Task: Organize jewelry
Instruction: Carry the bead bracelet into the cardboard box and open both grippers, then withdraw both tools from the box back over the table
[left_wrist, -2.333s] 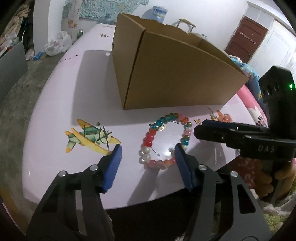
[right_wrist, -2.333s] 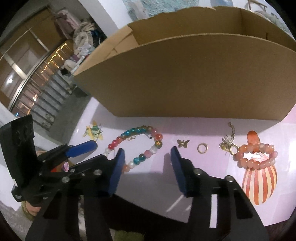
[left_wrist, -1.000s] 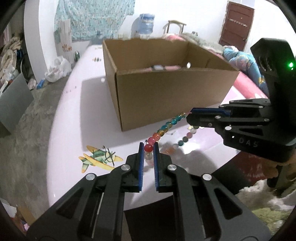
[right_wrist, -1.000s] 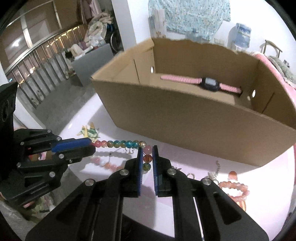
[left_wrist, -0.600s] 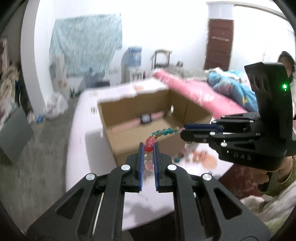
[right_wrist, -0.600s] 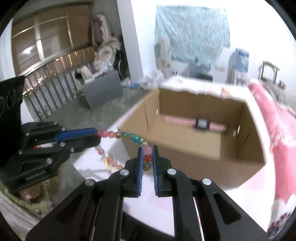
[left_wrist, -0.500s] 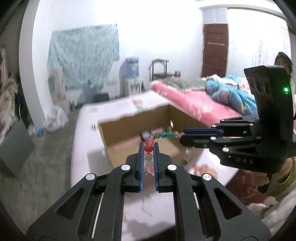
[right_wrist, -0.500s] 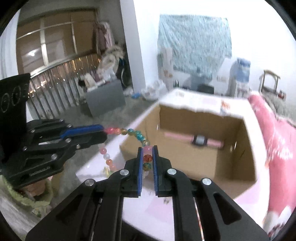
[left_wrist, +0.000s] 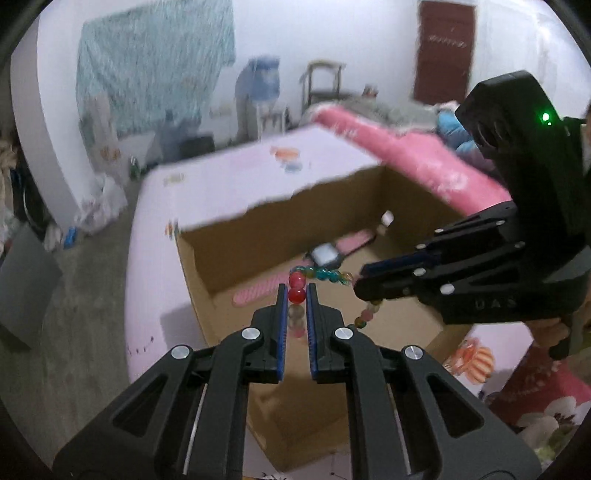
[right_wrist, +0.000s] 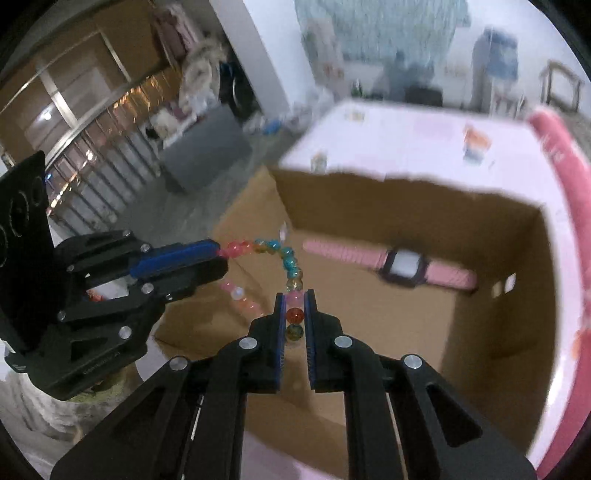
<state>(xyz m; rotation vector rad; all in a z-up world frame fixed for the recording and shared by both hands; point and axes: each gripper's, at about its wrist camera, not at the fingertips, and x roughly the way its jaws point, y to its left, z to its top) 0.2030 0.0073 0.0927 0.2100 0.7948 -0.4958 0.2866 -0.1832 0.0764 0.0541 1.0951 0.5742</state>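
Carrying a beaded bracelet (left_wrist: 320, 274) over the open cardboard box (right_wrist: 498, 332).
Both the left gripper (left_wrist: 295, 295) and the right gripper (right_wrist: 294, 306) pinched its beads, the strand slung between them above the box. A pink watch (right_wrist: 402, 264) already lay inside; the bracelet was not yet dropped. Faint lettering on the right gripper was unreadable.

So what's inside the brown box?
A pink watch lies on the floor of the cardboard box. The bead bracelet hangs over the opening, held by both claws, not in yet. The near corners are hidden behind the claws.
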